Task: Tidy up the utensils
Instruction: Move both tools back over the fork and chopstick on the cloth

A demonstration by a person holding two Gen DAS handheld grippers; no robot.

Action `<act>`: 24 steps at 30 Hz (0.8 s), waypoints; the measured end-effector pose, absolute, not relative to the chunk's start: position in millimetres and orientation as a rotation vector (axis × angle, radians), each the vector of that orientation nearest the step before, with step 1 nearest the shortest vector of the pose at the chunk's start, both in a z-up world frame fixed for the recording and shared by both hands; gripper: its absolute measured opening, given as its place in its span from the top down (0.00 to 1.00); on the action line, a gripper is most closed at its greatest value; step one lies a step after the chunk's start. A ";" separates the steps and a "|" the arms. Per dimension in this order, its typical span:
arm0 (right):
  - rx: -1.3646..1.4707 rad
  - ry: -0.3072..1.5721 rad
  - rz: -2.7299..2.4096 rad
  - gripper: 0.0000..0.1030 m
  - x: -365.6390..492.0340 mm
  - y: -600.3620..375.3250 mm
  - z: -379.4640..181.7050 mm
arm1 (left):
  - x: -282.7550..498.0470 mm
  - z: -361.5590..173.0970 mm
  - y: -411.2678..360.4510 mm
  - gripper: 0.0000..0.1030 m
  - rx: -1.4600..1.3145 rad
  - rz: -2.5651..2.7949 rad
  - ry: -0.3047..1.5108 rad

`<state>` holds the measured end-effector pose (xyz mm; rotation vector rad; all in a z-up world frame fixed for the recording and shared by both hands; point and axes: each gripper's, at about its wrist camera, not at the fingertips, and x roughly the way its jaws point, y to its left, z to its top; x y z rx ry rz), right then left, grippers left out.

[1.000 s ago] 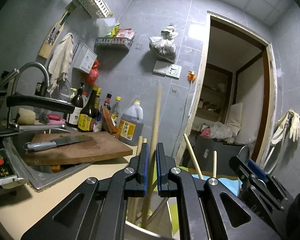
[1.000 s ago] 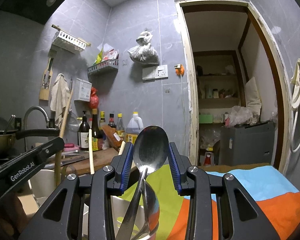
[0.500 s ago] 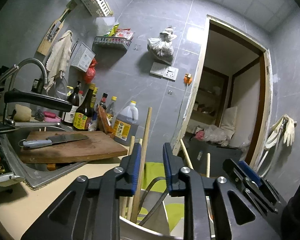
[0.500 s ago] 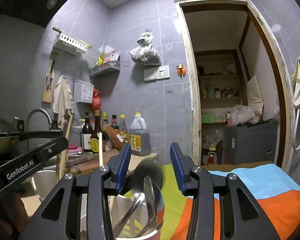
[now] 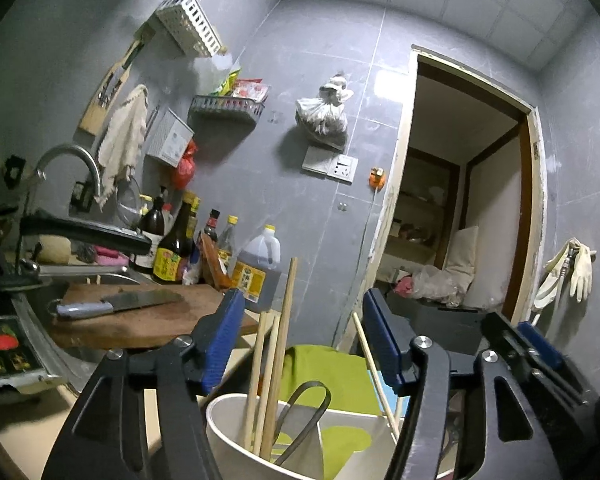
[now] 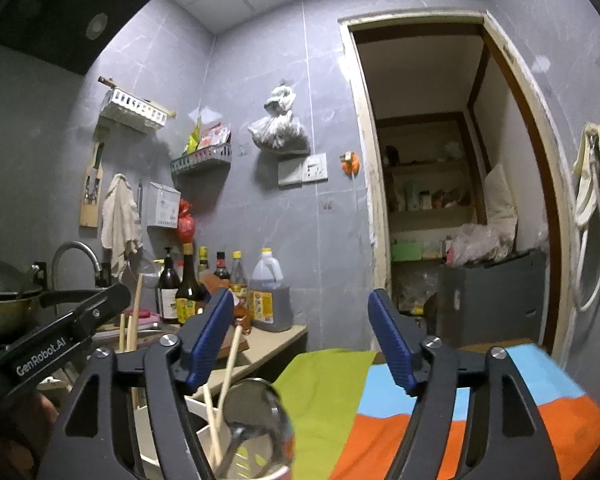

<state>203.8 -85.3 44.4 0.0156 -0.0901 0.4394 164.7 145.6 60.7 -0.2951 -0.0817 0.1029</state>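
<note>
Hovering over white holder point(image 5: 236, 420): left gripper point(image 5: 304, 344) and right gripper point(image 6: 300, 340) both spread wide, empty. Chopsticks point(image 5: 278, 360) and spoon point(image 6: 256, 404) stand inside. Risk: a lowered finger clips leaning chopsticks, tipping the holder.

Two grippers are in view: the left gripper point(image 5: 302, 334) and the right gripper point(image 6: 300, 336), each with its blue-padded jaws spread wide and empty.

Taking the white holder point(image 5: 236, 432) as landmark: three wooden chopsticks point(image 5: 278, 356) stand inside it at its left, and one more chopstick point(image 5: 370, 364) leans at its right edge. One dark looped utensil point(image 5: 304, 412) sits in its middle.

Behind the holder to the left lies one cutting board point(image 5: 140, 320) bearing one knife point(image 5: 116, 304).

Behind the board stand about six bottles point(image 5: 172, 248) and one large jug point(image 5: 258, 272).
</note>
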 end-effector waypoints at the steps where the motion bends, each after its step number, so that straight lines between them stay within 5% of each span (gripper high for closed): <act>1: 0.010 -0.098 0.427 0.28 200.8 -89.1 47.1 | 162.7 63.3 144.4 0.45 -0.292 0.105 -0.083; 12: 0.006 -0.176 0.354 0.00 163.4 -148.5 76.5 | 141.8 87.2 105.7 0.12 -0.220 0.042 -0.063; 24: -0.053 -0.133 0.262 0.00 136.2 -218.4 75.7 | 148.5 81.4 29.6 0.10 -0.134 -0.108 0.093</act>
